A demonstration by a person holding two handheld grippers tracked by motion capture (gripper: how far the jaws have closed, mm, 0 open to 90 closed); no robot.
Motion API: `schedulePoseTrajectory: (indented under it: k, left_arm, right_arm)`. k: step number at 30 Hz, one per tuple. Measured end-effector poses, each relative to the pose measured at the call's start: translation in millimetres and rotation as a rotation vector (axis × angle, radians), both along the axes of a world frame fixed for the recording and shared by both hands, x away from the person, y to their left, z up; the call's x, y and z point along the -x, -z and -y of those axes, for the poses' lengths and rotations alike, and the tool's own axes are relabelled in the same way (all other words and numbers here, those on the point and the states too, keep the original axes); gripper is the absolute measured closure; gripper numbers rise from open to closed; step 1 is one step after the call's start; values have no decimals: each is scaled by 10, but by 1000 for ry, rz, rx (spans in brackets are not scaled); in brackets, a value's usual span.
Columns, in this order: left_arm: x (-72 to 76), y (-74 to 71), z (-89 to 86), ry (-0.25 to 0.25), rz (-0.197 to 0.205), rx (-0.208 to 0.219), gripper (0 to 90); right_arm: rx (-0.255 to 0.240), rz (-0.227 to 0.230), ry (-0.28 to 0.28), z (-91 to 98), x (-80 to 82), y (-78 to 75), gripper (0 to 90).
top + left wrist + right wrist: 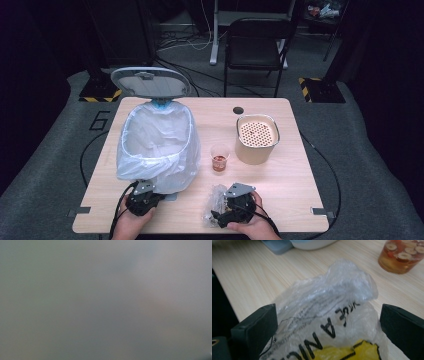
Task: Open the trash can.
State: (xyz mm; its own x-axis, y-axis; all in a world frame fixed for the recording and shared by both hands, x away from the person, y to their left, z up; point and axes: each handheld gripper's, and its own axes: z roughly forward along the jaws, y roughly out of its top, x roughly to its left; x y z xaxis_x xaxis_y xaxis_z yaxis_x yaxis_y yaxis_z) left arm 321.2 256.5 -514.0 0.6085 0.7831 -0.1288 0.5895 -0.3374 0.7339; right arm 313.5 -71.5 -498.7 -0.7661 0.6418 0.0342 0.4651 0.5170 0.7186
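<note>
Right claw [328, 322] stands wide open around a crumpled clear plastic bag [324, 315] lying on the tabletop [280, 180]; closing low on the bunched film should hold best. Left claw [142, 199] sits against the lined bin [157, 145], its opening impossible to tell. Pale wood surface, dark room behind.

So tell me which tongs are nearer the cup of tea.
Right. The right tongs sit just below the cup of tea, straddling a plastic bag. The left tongs are farther off, pressed against the bin's white liner.
</note>
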Motion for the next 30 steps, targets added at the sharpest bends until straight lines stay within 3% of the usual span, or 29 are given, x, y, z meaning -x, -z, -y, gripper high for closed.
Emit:
schedulePoseTrajectory:
  k: [3,7,9,14,15,20,30]
  left_arm:
    - [-2,5,0,0,1,8,900]
    - [-3,2,-5,3,-2,7,900]
    - [-2,3,-4,1,-2,8,900]
    - [-2,4,-4,0,-2,9,900]
    - [-2,4,-4,1,-2,10,900]
    - [-4,3,-5,3,-2,9,900]
    - [-4,-5,2,8,1,-8,900]
  right_arm:
    - [29,-2,15,19,5,43,59]
    - [4,2,12,124,-53,67,161]
    - [-9,-19,29,190,-98,89,266]
    - [-17,-46,45,257,-167,128,356]
    - [1,-33,46,260,-175,139,371]
    - [46,-15,26,237,-167,150,444]
    - [50,-25,-4,229,-199,154,610]
